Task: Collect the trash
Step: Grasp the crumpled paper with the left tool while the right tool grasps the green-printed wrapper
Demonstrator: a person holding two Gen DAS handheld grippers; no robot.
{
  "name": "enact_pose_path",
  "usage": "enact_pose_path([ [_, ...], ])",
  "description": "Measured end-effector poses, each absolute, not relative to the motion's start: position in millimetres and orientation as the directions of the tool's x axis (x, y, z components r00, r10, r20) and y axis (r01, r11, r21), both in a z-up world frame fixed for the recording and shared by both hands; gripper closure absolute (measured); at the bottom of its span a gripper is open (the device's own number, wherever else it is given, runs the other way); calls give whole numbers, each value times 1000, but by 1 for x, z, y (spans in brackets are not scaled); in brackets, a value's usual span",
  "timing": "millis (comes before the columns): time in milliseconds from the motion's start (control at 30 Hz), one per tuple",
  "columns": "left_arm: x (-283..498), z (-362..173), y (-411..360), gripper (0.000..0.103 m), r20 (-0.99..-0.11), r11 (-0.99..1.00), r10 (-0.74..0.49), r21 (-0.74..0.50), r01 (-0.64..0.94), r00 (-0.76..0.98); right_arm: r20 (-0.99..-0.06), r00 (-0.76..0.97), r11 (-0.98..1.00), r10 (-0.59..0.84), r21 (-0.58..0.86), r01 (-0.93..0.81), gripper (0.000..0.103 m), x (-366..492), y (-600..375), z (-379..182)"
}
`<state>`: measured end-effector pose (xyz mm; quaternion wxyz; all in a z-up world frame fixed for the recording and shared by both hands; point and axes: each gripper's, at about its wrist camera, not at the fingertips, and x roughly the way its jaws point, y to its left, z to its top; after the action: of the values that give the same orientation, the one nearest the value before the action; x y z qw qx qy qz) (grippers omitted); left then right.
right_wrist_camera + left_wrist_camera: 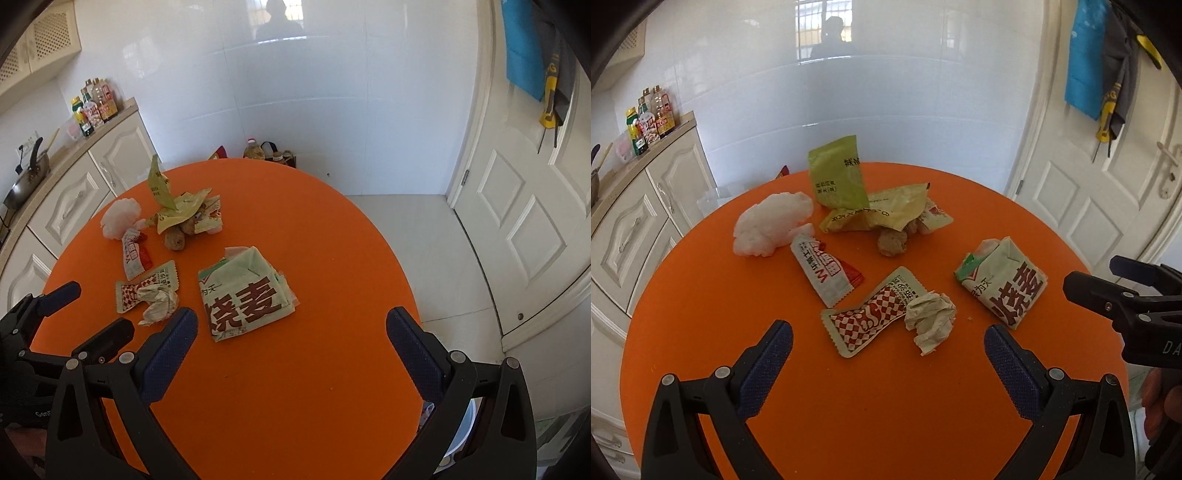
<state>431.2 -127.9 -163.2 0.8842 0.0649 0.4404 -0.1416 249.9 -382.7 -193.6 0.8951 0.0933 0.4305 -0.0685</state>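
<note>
Trash lies scattered on a round orange table (701, 295) (332, 240). Nearest my open left gripper (888, 349) are a red-checked sachet (871, 317) and a crumpled paper ball (931, 319). Beyond lie a red-and-white sachet (823, 269), a white tissue wad (768, 225), a green packet (838, 177), a yellow wrapper (886, 212) and brown food lumps (892, 242). A folded green wrapper with big brown characters (243, 295) (1001, 284) lies just ahead of my open right gripper (291, 338) (1087, 278). Both grippers hold nothing.
White cabinets (635, 221) with bottles (650, 118) on the counter stand left of the table. A white door (524, 229) with hanging bags (535, 55) is to the right. Bottles and a bag (269, 153) sit on the floor behind. A hand (1160, 402) holds the right gripper.
</note>
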Motion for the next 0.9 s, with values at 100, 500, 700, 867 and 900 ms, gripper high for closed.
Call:
enact_pose_path([
  [100,454,-174,-143,3,-805,944,-197,-2,330,559,-785,619,965,-29,139,221,0,254,-394,-198],
  [500,483,-205,-153,77,-809,920,-286,-81,384,514,-795,607,969,5,153,192,0,271,-390,-210],
  [700,490,-195,-129,77,-783,939,-294,-127,321,549,-813,581,984,39,132,119,0,286,-367,-222],
  [867,499,-188,-112,77,-775,951,-276,-135,276,569,-837,548,995,15,65,73,0,303,-344,-240],
  [900,503,-189,-112,77,-776,953,-273,-138,269,569,-832,555,997,-14,28,67,0,305,-339,-242],
])
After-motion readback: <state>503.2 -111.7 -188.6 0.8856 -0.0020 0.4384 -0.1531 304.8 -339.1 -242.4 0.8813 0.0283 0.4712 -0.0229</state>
